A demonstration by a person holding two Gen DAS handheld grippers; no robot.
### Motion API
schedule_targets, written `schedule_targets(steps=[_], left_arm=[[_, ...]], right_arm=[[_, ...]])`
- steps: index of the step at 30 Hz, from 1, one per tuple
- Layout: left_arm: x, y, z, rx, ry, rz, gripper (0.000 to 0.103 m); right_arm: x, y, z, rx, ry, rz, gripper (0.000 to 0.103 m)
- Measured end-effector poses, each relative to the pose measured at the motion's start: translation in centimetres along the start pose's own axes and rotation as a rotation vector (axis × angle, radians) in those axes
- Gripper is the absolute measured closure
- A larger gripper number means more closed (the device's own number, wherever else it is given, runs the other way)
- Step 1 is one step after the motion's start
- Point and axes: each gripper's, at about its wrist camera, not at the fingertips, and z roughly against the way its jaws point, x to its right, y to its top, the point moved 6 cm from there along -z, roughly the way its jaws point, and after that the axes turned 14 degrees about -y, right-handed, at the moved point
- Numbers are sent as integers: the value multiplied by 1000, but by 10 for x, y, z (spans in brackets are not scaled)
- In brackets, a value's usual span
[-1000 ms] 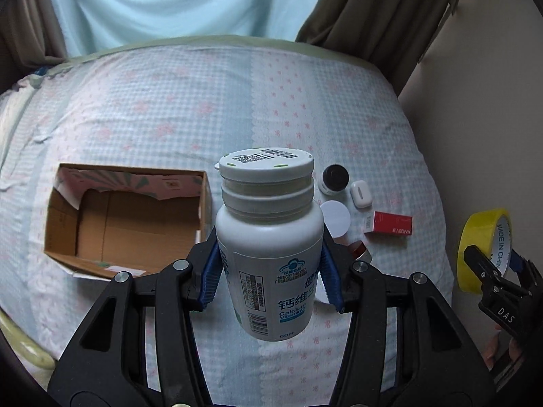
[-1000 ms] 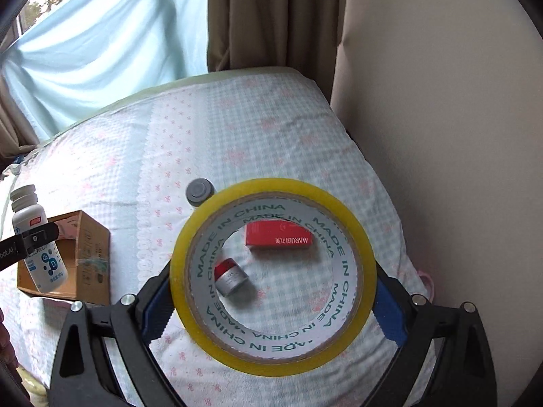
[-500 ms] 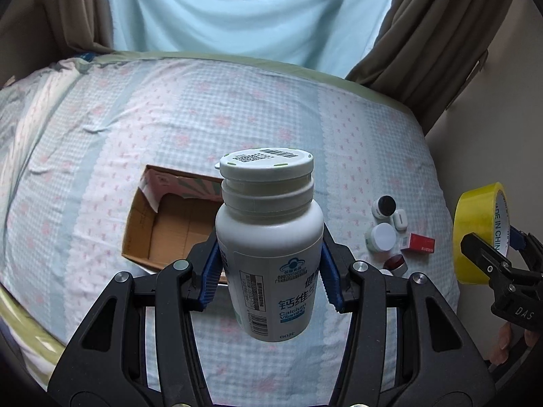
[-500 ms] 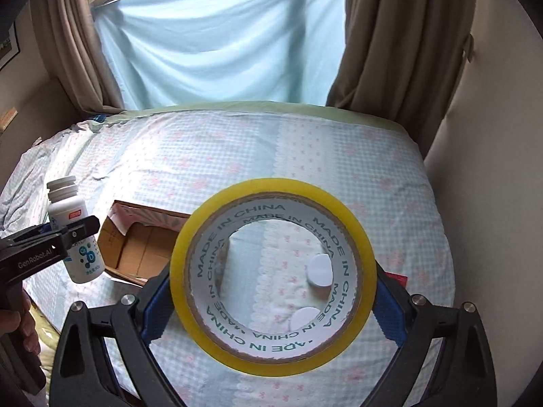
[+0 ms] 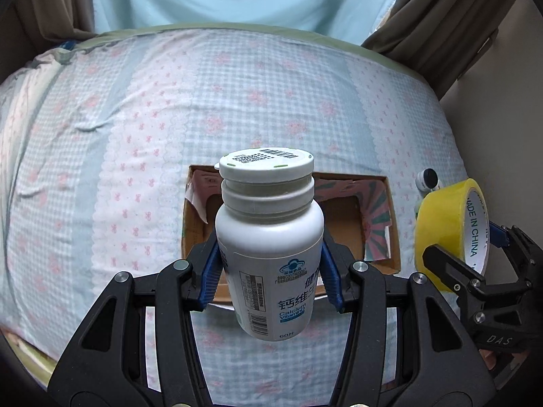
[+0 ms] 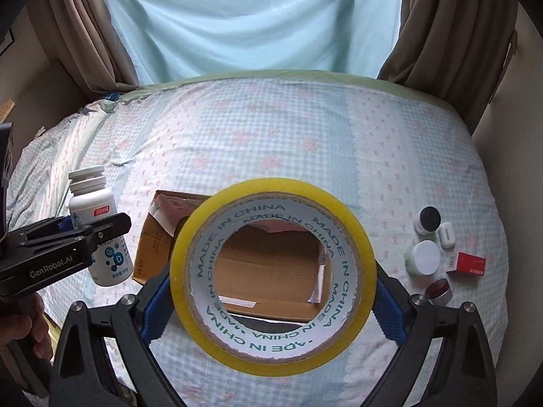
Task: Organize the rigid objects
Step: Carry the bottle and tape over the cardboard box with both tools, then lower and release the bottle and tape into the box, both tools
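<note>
We saw a checked bedsheet (image 6: 305, 129) beneath curtains (image 6: 451, 34), with a cardboard box (image 6: 271, 271) at six o'clock. Our left gripper (image 5: 269, 271) clamped a white bottle (image 5: 268, 237); our right gripper (image 6: 271, 291) clamped a yellow tape roll (image 6: 273, 271).

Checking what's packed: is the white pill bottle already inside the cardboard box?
No, the left gripper holds the white pill bottle above the cardboard box.

Soft daylight filters through the pale blue curtain (image 6: 258, 17) beyond each gripper, lighting the bedspread (image 5: 169, 101) evenly, with only faint shadows. Both views are sharp, free of motion blur or strong glare. Fisheye distortion bows the bed's edges, and the corners fall into black vignette.
</note>
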Motion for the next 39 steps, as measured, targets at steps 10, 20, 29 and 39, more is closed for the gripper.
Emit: schedule_targets(steps=[10, 20, 29, 39], left_arm=[[-52, -8, -87, -163, 17, 49, 57], [-71, -14, -173, -285, 53, 41, 57], [-68, -4, -189, -297, 106, 12, 55], [-63, -5, -187, -290, 69, -4, 0]], right_arm=[[-70, -8, -94, -117, 15, 189, 7], [-81, -25, -186, -209, -11, 284, 7], [-77, -30, -208, -236, 24, 283, 7], [-66, -28, -211, -218, 59, 199, 0]])
